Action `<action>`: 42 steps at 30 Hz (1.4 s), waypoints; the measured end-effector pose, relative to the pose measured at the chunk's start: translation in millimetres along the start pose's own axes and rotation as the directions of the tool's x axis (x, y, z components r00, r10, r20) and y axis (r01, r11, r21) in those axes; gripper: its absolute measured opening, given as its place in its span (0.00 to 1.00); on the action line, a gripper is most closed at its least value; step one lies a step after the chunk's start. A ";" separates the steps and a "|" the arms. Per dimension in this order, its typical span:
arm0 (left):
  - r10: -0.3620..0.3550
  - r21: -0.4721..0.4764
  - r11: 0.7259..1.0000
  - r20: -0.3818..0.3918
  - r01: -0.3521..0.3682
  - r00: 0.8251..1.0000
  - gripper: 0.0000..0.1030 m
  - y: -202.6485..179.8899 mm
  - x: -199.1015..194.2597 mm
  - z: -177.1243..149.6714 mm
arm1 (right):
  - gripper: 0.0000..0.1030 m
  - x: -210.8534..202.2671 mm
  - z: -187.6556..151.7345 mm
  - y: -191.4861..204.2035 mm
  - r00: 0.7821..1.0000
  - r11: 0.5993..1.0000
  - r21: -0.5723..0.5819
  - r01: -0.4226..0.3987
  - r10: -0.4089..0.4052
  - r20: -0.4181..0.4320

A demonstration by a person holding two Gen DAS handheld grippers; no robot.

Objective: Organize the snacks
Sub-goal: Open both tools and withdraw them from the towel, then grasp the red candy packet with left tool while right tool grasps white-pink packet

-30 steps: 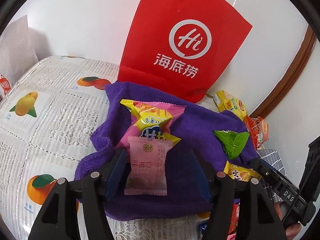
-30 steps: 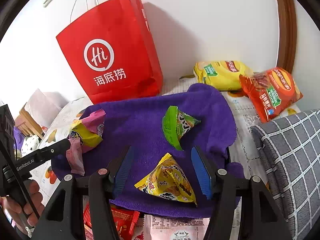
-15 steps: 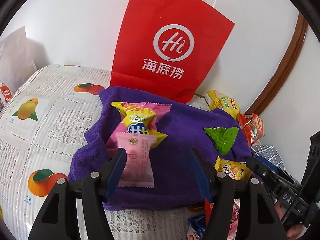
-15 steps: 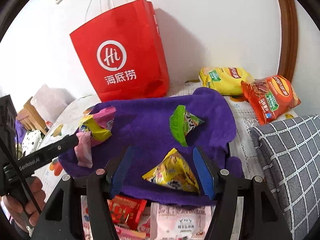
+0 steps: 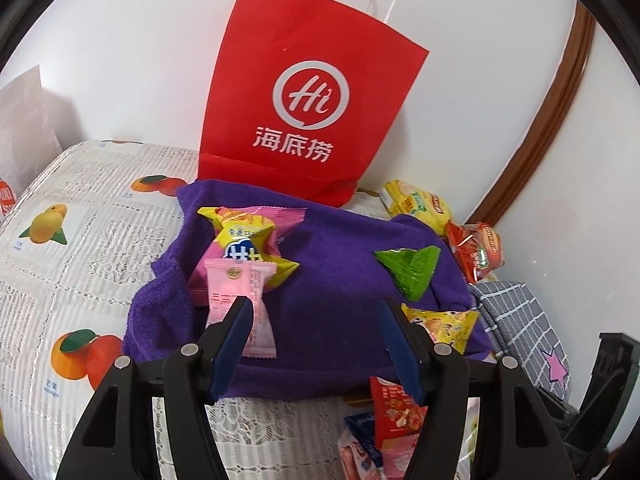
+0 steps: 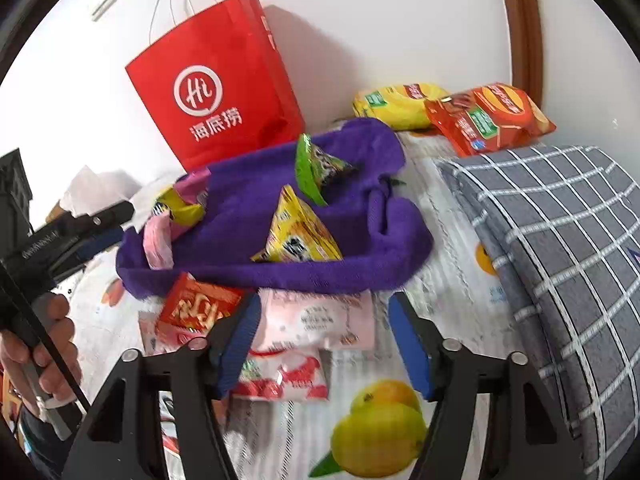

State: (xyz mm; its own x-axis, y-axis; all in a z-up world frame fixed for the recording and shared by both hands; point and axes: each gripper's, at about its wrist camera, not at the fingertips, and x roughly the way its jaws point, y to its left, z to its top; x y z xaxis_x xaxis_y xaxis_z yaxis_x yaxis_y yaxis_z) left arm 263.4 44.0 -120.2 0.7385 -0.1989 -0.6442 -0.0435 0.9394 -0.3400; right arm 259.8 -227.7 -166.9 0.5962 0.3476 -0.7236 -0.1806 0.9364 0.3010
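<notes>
While its jaws widen, right claw (image 6: pixel 322 334) straddles pale pink snack packet (image 6: pixel 320 320) unpinched, left claw (image 5: pixel 316 338) open, empty

Fuzzy, matt purple towel (image 5: pixel 332 280) under glossy foil snack packets (image 5: pixel 412 270). Behind the towel, smooth matt red paper bag (image 5: pixel 304 112). Beneath the towel, lace-patterned tablecloth (image 5: pixel 80 248).

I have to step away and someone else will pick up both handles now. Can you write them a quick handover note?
Left claw: open, empty, over the purple towel.
Right claw: jaws opening, nothing gripped, above the pale pink packet off the towel.
On the towel: pink pack, yellow pack, green triangle, yellow triangle.
Left: loose packets at the towel's near edge, red packet included.
</notes>
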 end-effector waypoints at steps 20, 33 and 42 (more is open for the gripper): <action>-0.072 -0.006 0.997 -0.042 0.072 0.997 0.61 -8.2 -1.1 -6.6 | 0.74 48.6 -2.8 13.1 0.994 0.999 -0.039 0.011 -0.015 -0.107; -0.081 0.076 0.993 -0.077 0.087 0.994 0.61 -32.2 2.6 -20.8 | 0.42 36.7 -2.2 14.9 0.997 0.997 -0.029 -0.070 0.069 -0.044; -0.068 0.118 0.989 -0.136 0.084 0.988 0.61 -43.3 15.7 -32.3 | 0.29 27.4 -1.8 13.4 0.995 0.995 -0.027 -0.096 0.097 0.013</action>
State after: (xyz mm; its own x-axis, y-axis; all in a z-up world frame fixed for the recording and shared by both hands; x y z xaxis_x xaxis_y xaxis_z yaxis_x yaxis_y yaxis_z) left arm 255.1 -8.8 -137.7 0.6412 -0.2981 -0.7071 0.0983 0.9458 -0.3097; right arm 272.3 -205.6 -183.8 0.5861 0.4357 -0.6831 -0.2579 0.8996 0.3525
